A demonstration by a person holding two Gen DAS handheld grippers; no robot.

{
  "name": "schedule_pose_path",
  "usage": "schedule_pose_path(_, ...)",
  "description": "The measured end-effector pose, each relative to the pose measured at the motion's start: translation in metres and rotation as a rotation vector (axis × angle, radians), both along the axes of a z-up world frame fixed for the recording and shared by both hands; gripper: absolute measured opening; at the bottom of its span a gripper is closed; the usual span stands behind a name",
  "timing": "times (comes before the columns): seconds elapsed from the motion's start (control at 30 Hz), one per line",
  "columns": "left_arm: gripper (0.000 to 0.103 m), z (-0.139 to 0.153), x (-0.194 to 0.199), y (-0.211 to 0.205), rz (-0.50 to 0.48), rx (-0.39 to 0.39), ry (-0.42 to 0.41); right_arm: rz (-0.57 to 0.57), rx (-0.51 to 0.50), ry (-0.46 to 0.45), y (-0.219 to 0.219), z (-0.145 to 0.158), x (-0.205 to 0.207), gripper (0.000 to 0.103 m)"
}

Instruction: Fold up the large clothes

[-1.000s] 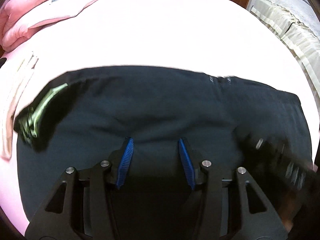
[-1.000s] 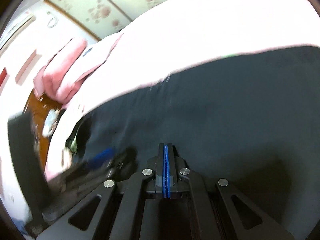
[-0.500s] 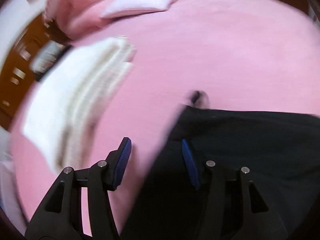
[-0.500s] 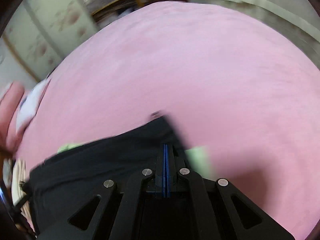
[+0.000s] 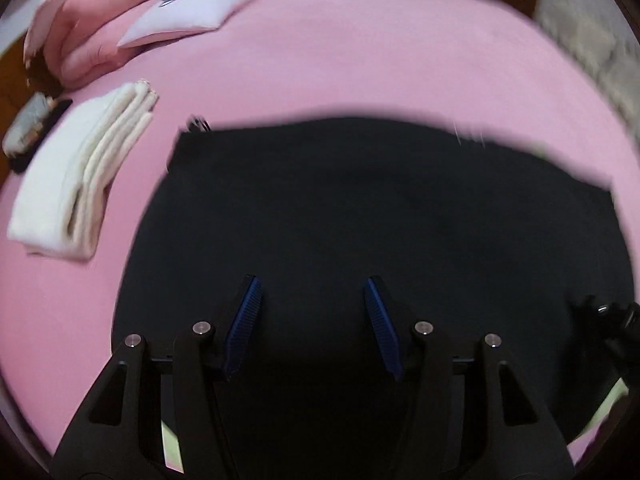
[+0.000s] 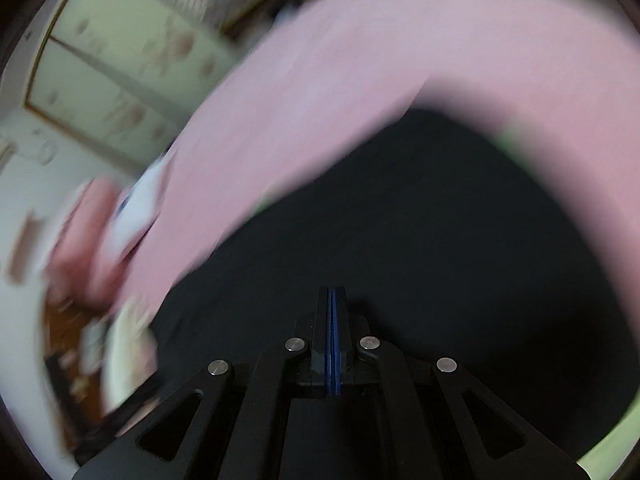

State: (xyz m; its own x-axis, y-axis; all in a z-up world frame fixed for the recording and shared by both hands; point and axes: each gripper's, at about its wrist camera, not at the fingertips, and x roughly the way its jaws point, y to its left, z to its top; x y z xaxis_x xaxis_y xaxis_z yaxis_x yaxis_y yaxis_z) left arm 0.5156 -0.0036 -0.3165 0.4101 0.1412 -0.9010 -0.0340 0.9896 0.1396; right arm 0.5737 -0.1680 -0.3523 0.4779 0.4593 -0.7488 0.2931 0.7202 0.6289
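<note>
- So the black garment (image 5: 380, 216) is lying flat, running left-right, directly under the left gripper (image 5: 312, 320) (fingers spread wide, holding nothing).
- The right gripper (image 6: 332, 300) is hovering over it too, fingers pressed together, seemingly empty.

bed: pink sheet (image 5: 360, 52) covers the whole surface | head end: pink pillows (image 5: 92, 36) and a pale cushion (image 5: 188, 12) | left side: folded white towels (image 5: 80, 172) lie on the sheet | behind: cream sliding doors with flower pattern (image 6: 104, 64), blurred | wood furniture (image 5: 12, 76) at far left | light: dim indoor
</note>
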Motion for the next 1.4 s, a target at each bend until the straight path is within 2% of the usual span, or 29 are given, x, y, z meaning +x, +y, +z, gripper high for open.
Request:
schedule_pose_path(0.07,0.053,-0.016,-0.015,-0.016,0.001,0.062,0.043,0.072,-0.008,0.029,0.034,-0.011,-0.008,0.000)
schedule_pose_path(0.17,0.053,-0.018,-0.027,-0.012,0.016,0.084,0.038,0.137,-0.058,0.018,0.059,-0.016,-0.018,0.000)
schedule_pose_path(0.27,0.060,-0.023,-0.035,0.014,0.078,0.049,0.059,0.168,-0.147,-0.010,0.056,-0.015,-0.017,0.000)
schedule_pose_path(0.3,0.060,-0.023,-0.039,0.022,0.108,0.057,0.064,0.157,-0.178,-0.015,0.045,-0.014,-0.017,0.000)
schedule_pose_path(0.37,0.069,-0.022,-0.045,0.042,0.145,0.068,0.072,0.100,-0.291,0.022,0.006,-0.011,-0.017,0.000)
schedule_pose_path(0.4,0.070,-0.022,-0.050,0.051,0.172,0.103,0.073,0.058,-0.349,0.043,-0.013,-0.011,-0.019,0.000)
schedule_pose_path(0.47,0.070,-0.025,-0.064,0.068,0.222,0.270,0.097,-0.017,-0.415,0.069,-0.045,-0.011,-0.024,0.000)
schedule_pose_path(0.53,0.070,-0.028,-0.076,0.083,0.236,0.312,0.095,-0.103,-0.516,0.118,-0.077,-0.012,-0.028,0.000)
schedule_pose_path(0.57,0.070,-0.029,-0.084,0.091,0.257,0.305,0.095,-0.120,-0.524,0.123,-0.085,-0.013,-0.030,0.000)
schedule_pose_path(0.63,0.070,-0.026,-0.096,0.103,0.274,0.229,0.078,-0.159,-0.534,0.137,-0.097,-0.014,-0.031,0.000)
schedule_pose_path(0.7,0.069,-0.021,-0.102,0.102,0.283,0.220,0.087,-0.170,-0.546,0.152,-0.094,-0.016,-0.028,0.000)
schedule_pose_path(0.8,0.055,-0.008,-0.109,0.094,0.299,0.181,0.100,-0.179,-0.640,0.207,-0.074,-0.010,-0.015,0.000)
schedule_pose_path(0.83,0.052,-0.003,-0.114,0.088,0.307,0.165,0.114,-0.176,-0.642,0.213,-0.064,-0.008,-0.013,0.000)
schedule_pose_path(0.93,0.051,0.016,-0.136,0.065,0.310,0.090,0.155,-0.162,-0.537,0.226,-0.032,-0.008,-0.005,0.000)
schedule_pose_path(0.97,0.051,0.022,-0.140,0.064,0.305,0.058,0.170,-0.156,-0.511,0.239,-0.034,-0.005,-0.016,0.000)
schedule_pose_path(1.03,0.051,0.028,-0.152,0.059,0.302,0.011,0.191,-0.135,-0.467,0.269,-0.012,-0.007,-0.019,0.000)
schedule_pose_path(1.07,0.051,0.032,-0.164,0.055,0.303,-0.022,0.204,-0.128,-0.451,0.271,-0.016,-0.005,-0.030,0.000)
schedule_pose_path(1.17,0.051,0.037,-0.198,0.044,0.330,-0.113,0.238,-0.104,-0.400,0.258,0.011,-0.002,-0.029,0.000)
schedule_pose_path(1.3,0.051,0.033,-0.230,0.042,0.380,-0.220,0.295,-0.056,-0.327,0.207,0.041,0.007,-0.007,0.000)
schedule_pose_path(1.4,0.051,0.029,-0.244,0.039,0.397,-0.263,0.316,-0.023,-0.352,0.139,0.063,0.017,0.032,0.000)
